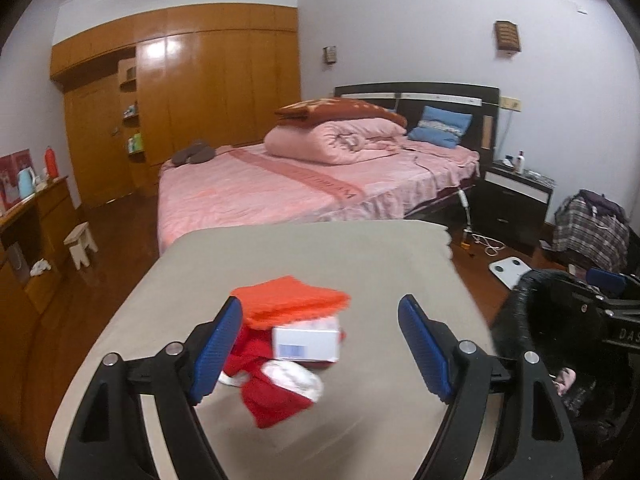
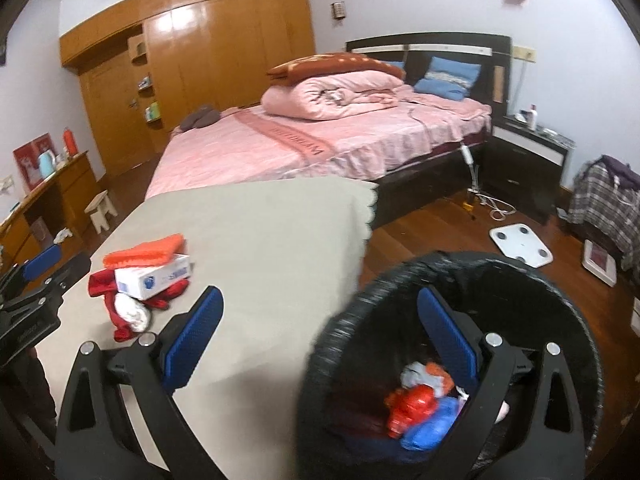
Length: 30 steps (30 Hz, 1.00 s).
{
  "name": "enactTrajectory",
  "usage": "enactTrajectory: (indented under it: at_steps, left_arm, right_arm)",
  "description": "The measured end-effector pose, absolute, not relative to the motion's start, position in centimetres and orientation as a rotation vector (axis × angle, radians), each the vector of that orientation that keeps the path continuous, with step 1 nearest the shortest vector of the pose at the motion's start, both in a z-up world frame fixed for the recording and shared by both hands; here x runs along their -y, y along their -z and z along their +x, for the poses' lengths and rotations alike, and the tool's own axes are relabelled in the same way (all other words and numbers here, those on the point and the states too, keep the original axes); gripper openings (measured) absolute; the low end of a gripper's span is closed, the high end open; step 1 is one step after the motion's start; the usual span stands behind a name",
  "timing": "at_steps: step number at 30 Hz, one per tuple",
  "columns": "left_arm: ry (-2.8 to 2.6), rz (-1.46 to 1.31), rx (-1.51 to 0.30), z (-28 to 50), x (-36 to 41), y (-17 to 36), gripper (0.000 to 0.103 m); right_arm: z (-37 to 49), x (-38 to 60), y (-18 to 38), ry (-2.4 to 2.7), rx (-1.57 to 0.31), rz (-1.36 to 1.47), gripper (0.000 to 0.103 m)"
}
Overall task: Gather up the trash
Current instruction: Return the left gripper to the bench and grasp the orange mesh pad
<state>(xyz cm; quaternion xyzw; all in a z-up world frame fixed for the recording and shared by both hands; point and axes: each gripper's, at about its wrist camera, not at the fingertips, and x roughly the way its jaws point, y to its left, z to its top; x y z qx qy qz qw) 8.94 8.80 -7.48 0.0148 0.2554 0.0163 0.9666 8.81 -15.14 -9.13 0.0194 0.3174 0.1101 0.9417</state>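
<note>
Both grippers hold nothing, jaws spread wide — the left gripper [image 1: 320,344] frames the trash pile [image 1: 286,344] at lower centre of the beige worktop [image 1: 320,256], the right gripper [image 2: 320,344] straddles the rim of the black bin [image 2: 452,360] at lower right, crumpled wrappers [image 2: 420,408] inside.

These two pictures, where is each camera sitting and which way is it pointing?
Left wrist view: on the left gripper, looking forward over the pile of trash on the beige table; its blue fingers show, open.
Right wrist view: on the right gripper, looking over the black trash bin beside the table; its blue fingers show, open.
Shared: both face the pink bed and wooden wardrobe, and each glimpses the other gripper.
</note>
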Motion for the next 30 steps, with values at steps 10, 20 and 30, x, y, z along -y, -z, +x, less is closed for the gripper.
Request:
enactTrajectory:
  at_steps: [10, 20, 30]
  left_arm:
    - [-0.088, -0.007, -0.557, 13.1, -12.7, 8.1, 0.072]
    - [-0.065, -0.075, -0.697, 17.4, -14.2, 12.0, 0.066]
    - [-0.012, -0.124, -0.730, 17.3, -14.0, 14.0, 0.049]
  right_arm:
    - [12.0, 9.9, 9.0, -0.299, -0.648, 0.011, 0.095]
    - [14.1, 7.3, 10.6, -0.319, -0.692, -0.012, 0.095]
    - [14.4, 7.2, 12.2, -0.311, -0.731, -0.007, 0.095]
